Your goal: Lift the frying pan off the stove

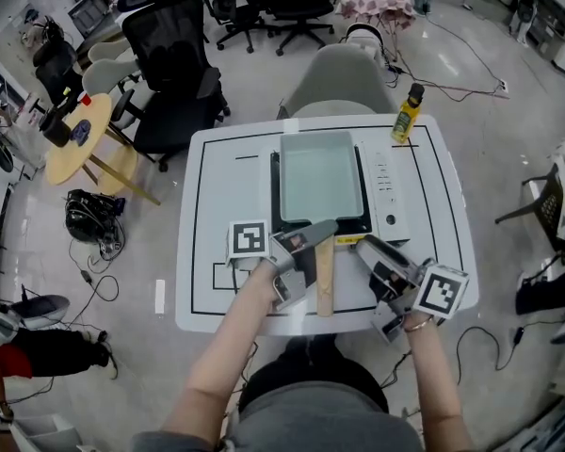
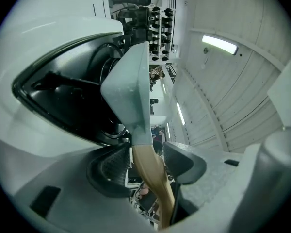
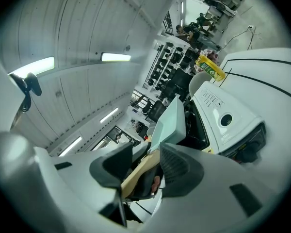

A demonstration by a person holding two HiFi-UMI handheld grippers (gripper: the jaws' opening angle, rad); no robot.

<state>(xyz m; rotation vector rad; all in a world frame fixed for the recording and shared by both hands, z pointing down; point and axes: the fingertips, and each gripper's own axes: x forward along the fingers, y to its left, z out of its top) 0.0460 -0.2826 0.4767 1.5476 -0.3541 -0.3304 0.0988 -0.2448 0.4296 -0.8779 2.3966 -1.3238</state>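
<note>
the step in hand is the grasp before the lift. the frying pan [image 1: 320, 175] sits on the stove [image 1: 388, 196] at the middle of the desk [image 1: 224, 191], nearer the far edge, and its wooden handle [image 1: 325, 279] points at the near edge. the left gripper [image 2: 144, 160] has the handle between its jaws just behind the pan's neck. the jaws are drawn in narrow, one pad against the wood and the other seemingly so, though that contact is hard to read in the left gripper view. the right gripper [image 3: 146, 165] hovers over the near edge, to the right of the handle. its jaws stand apart and hold nothing; the handle shows only beyond them.

the pan looks seated, not yet raised. the next move probably calls for a firm squeeze and a level, straight-up lift, since a long handle held at one point will let the pan's far end droop. the right gripper could steady the free end of the handle.

above the stove there is open room. the left half of the desk is bare and would take the pan. a yellow bottle [image 1: 407, 113] stands at the far right corner, well apart, and a chair [image 1: 339, 75] is tucked against the far edge.
</note>
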